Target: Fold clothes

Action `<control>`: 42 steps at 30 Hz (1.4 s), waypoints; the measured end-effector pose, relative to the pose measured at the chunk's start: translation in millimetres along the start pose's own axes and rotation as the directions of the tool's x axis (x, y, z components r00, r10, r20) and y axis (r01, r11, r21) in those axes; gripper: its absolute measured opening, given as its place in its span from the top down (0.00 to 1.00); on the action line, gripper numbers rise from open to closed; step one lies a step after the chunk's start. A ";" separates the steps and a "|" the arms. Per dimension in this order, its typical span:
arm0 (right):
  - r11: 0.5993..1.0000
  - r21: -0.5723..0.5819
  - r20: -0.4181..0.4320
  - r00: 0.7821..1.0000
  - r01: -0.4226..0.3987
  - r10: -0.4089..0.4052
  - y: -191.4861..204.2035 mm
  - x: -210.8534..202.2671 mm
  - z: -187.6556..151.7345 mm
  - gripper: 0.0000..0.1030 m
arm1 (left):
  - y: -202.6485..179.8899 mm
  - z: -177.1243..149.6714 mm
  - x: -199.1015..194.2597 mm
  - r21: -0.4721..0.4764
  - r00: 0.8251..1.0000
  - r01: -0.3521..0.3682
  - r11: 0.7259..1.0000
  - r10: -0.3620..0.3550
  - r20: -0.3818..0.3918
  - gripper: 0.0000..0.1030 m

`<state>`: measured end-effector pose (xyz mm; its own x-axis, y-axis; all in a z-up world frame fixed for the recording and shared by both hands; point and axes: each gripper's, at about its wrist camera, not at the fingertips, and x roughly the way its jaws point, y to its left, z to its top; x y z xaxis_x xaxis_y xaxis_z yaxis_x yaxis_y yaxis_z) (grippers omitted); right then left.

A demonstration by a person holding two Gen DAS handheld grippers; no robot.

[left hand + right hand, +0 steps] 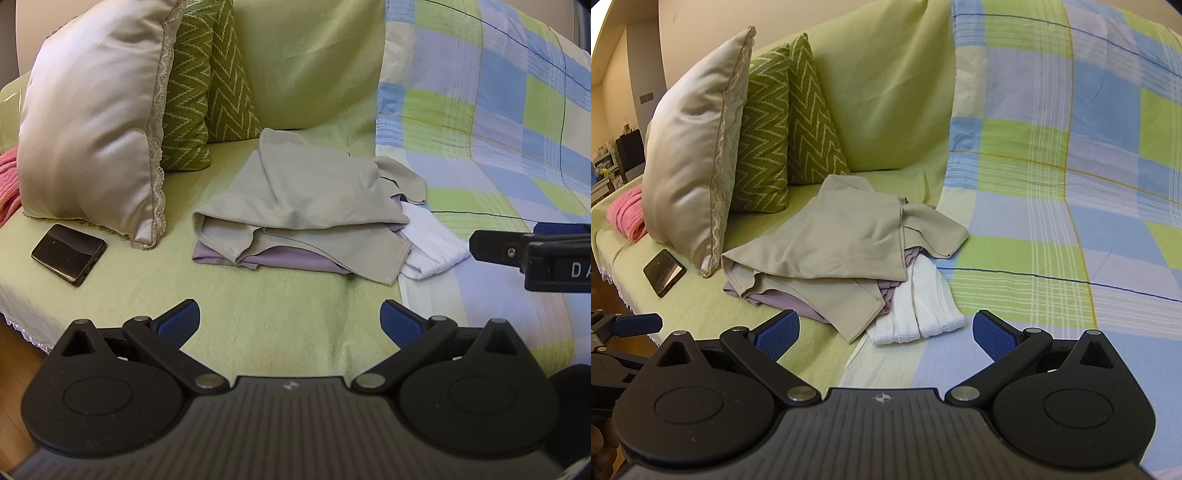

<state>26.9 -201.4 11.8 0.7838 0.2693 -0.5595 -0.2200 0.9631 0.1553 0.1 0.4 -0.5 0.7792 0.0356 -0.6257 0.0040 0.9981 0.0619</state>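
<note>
On the sofa seat lies a loose pile: a beige garment draped over a lilac garment, with a white ribbed piece at its right edge. All look thin, soft and light — likely to sag and slide, so a hemmed edge or corner of the beige one seems the surest hold. Both the left tool and right tool hang released, gripping nothing. Cushions and a phone crowd the left; the checked cover offers open room on the right
</note>
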 end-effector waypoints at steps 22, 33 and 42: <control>1.000 -0.007 0.005 1.000 0.009 -0.009 1.3 -0.5 -1.2 0.00 | -9.9 -5.8 1.9 0.033 1.000 -0.011 0.999 0.011 0.000 0.01; 1.000 -0.007 0.004 1.000 0.008 -0.008 -1.3 -1.0 -0.8 0.00 | -6.2 -4.1 2.7 0.020 1.000 0.021 1.000 -0.021 -0.008 0.01; 0.997 -0.054 -0.006 0.999 -0.050 0.049 -12.8 0.0 8.1 0.00 | 4.8 17.3 18.6 0.186 0.998 0.029 0.982 -0.039 0.052 0.01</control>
<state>34.5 -213.7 16.4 0.7687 0.3165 -0.5558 -0.2899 0.9470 0.1385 25.4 5.0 1.6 0.8102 -0.0061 -0.5862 0.1431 0.9717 0.1877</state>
